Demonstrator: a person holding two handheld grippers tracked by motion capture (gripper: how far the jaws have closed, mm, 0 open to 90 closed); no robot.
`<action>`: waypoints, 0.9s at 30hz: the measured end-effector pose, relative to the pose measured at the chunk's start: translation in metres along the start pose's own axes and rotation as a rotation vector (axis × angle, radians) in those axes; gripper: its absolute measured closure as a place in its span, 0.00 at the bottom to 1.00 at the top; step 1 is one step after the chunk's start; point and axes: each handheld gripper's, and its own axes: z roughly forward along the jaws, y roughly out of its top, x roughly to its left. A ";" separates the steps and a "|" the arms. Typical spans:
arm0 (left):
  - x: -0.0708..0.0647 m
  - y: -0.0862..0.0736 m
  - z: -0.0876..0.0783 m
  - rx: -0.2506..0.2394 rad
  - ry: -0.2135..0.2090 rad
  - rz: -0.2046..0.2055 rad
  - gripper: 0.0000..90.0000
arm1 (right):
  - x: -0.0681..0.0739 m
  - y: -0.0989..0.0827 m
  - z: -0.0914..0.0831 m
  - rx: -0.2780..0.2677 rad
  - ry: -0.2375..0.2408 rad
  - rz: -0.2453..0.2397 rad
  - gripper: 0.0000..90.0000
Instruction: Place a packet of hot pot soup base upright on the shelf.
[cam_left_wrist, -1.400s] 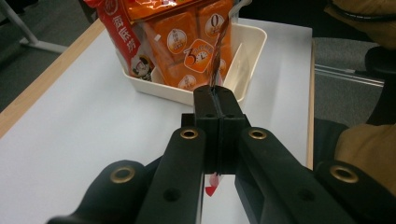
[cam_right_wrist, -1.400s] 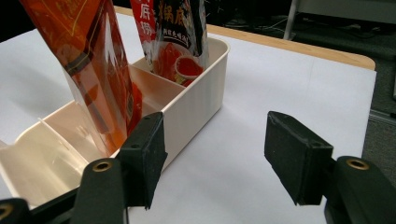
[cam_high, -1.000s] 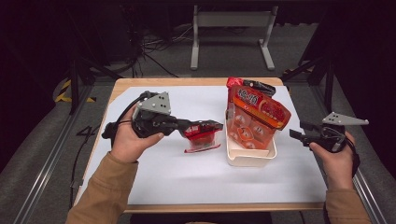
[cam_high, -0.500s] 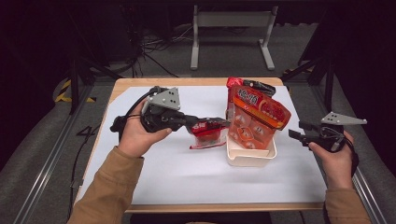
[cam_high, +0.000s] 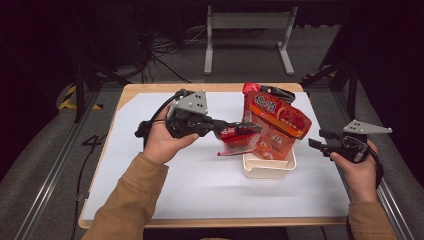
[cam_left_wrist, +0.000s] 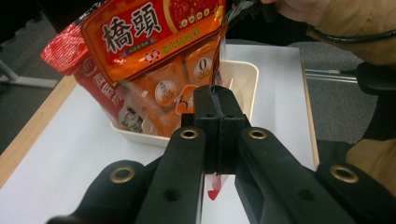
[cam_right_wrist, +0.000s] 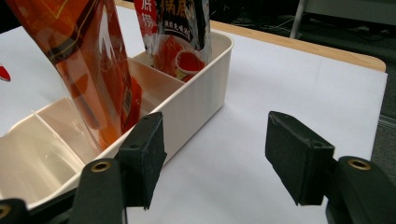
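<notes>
Left hand-held gripper (cam_high: 248, 129) carrying a small red sachet (cam_high: 239, 140) to the white divided bin (cam_high: 268, 169).
The jaws are clenched on the sachet's edge, held just beside the bin above the tabletop (cam_high: 200, 185); the likely next move is lowering it into a free compartment. The right hand-held gripper (cam_high: 316, 140) waits released. The upright orange pouch (cam_left_wrist: 159, 35) reads "橋頭".
</notes>
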 end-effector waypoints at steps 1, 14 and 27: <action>0.000 0.002 0.004 -0.005 -0.005 0.002 1.00 | 0.000 0.000 0.001 0.000 0.001 -0.001 0.42; -0.002 0.017 0.027 -0.024 -0.038 0.029 1.00 | 0.000 0.001 0.000 -0.009 0.006 -0.004 0.42; -0.004 0.022 0.044 -0.038 -0.063 0.052 1.00 | 0.000 0.001 0.000 -0.023 0.019 -0.003 0.42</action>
